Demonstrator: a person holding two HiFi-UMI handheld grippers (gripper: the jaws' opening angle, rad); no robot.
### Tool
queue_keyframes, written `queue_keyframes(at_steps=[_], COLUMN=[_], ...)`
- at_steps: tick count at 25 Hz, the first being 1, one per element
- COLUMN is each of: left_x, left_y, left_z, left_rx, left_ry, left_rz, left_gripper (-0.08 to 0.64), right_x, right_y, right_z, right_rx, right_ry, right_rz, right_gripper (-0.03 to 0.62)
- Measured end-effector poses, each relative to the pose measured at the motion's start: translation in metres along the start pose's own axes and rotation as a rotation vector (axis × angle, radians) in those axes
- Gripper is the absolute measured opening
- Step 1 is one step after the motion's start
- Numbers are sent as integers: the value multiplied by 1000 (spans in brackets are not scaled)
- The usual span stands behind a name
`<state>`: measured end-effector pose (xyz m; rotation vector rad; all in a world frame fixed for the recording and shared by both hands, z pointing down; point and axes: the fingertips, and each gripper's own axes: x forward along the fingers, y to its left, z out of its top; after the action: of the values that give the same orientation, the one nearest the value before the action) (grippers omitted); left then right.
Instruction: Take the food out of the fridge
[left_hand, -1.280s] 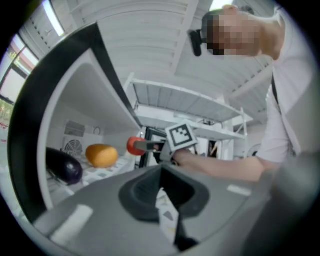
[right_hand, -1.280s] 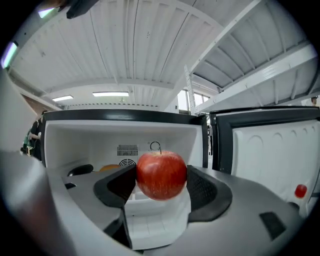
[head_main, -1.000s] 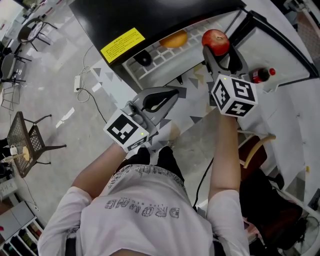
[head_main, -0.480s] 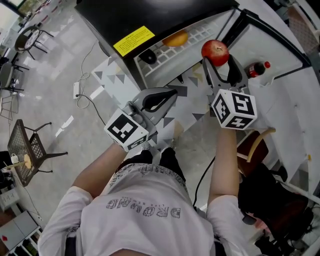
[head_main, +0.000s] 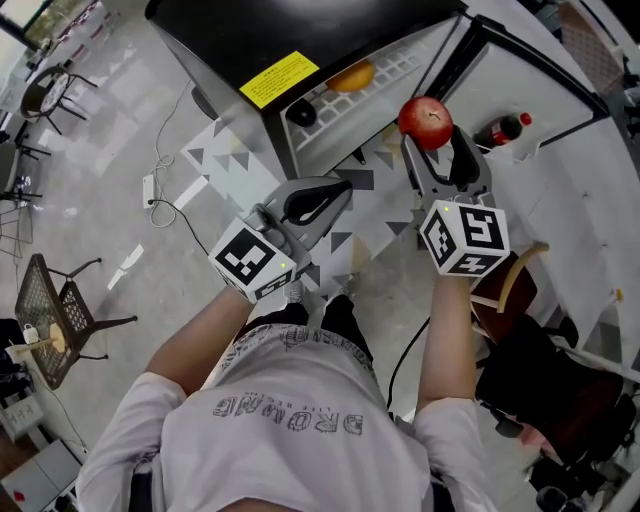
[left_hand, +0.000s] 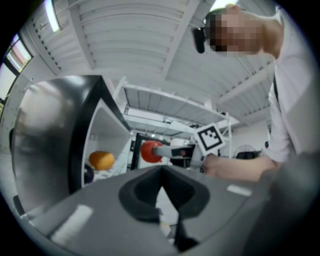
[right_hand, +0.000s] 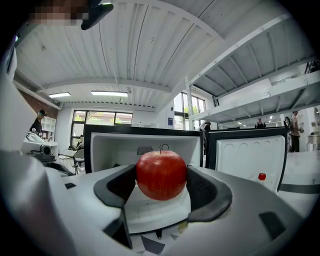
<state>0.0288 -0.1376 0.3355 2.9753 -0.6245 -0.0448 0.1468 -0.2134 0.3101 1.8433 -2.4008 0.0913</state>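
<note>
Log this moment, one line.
right gripper: shut on apple, outside fridge | left gripper: shut, empty | orange fruit: in fridge

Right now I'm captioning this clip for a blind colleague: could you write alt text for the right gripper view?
A red apple sits clamped in the right gripper, between its dark pads. Behind it stands an open fridge with a white interior; a red-capped bottle sits in its door at right.
</note>
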Motion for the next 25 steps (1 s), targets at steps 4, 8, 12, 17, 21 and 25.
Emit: queue_keyframes(at_steps=[4, 8, 12, 17, 21, 25], left_x=[-6, -15, -21, -27, -31, -35], left_y=[1, 2, 4, 8, 11, 12], left_z=[0, -2, 0, 0, 0, -1], left_rx=[8, 6, 9, 4, 2, -4], left_ry=[3, 2, 0, -4, -6, -4], left_rz=[-14, -19, -23, -26, -27, -30], left_gripper=[8, 7, 8, 8, 8, 8], right_x=[-10, -23, -32, -43, -52, -60], right_y=[11, 24, 36, 45, 53, 59], right_z=[-4, -10, -12, -13, -13, -15], right_rx=[27, 49, 59, 72, 79, 99], right_ry=[5, 12, 17, 19, 21, 21], right_rz=[3, 6, 13, 15, 23, 29], right_gripper=[296, 296, 296, 296, 296, 296])
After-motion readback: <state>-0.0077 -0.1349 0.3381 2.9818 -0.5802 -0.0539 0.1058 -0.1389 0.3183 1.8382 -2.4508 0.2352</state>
